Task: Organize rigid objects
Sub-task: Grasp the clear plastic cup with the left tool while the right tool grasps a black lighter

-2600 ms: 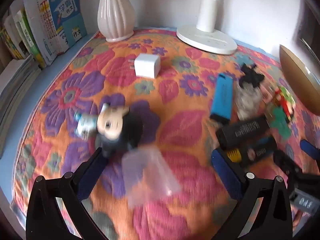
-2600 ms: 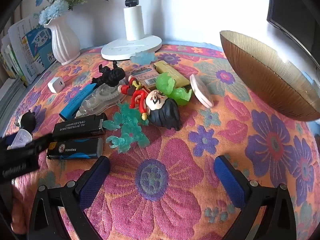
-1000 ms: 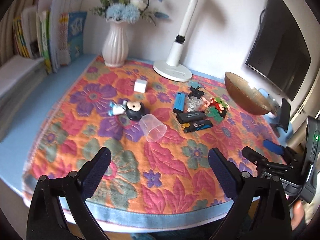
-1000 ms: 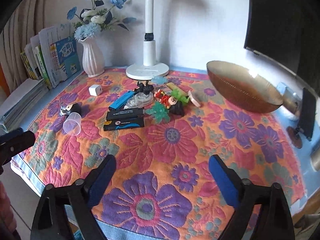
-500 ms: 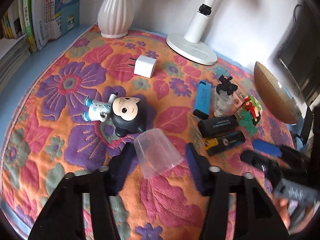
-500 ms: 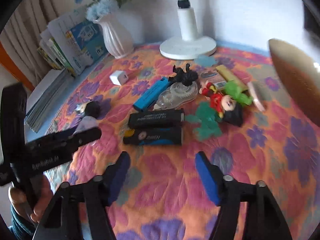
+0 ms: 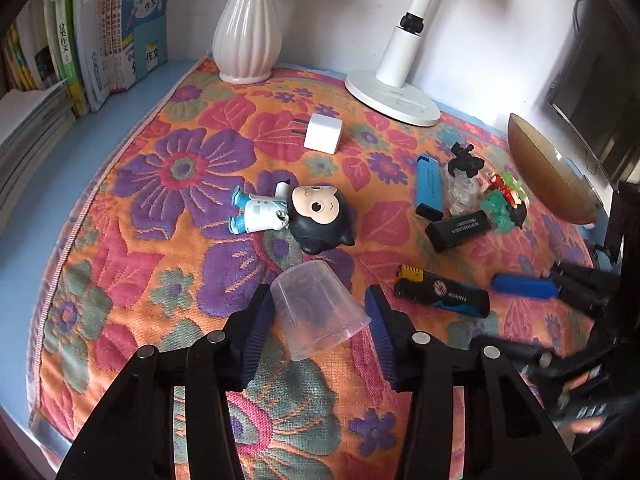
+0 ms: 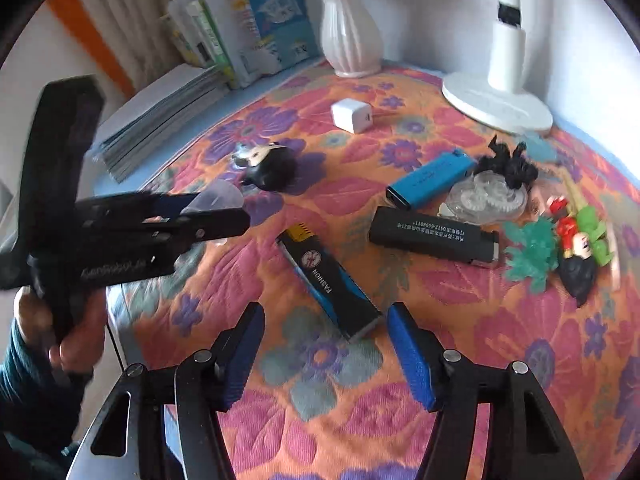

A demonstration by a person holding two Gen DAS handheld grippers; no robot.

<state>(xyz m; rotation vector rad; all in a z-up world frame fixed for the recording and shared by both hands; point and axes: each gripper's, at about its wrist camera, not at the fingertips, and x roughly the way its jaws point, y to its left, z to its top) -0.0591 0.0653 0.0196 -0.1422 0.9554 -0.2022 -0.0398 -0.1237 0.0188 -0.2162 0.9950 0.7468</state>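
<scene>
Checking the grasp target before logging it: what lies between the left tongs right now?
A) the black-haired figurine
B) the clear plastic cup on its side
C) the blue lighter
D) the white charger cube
B: the clear plastic cup lies tipped between the left tongs, whose pads flank it.

— What colours cover the woven floral tablecloth (image 7: 168, 240)?

— Orange ground, with purple, pink and grey-green flowers, edged in pale blue.

— And the small things on it?

— The clear plastic cup (image 7: 318, 309) is colourless. The big-headed toy figurine (image 7: 296, 216) has black hair and a white-and-teal outfit. The flat rectangular lighter (image 8: 330, 278) is black and blue with a yellow end.

— The ribbed ceramic vase (image 7: 247, 36)?

— Plain white.
</scene>
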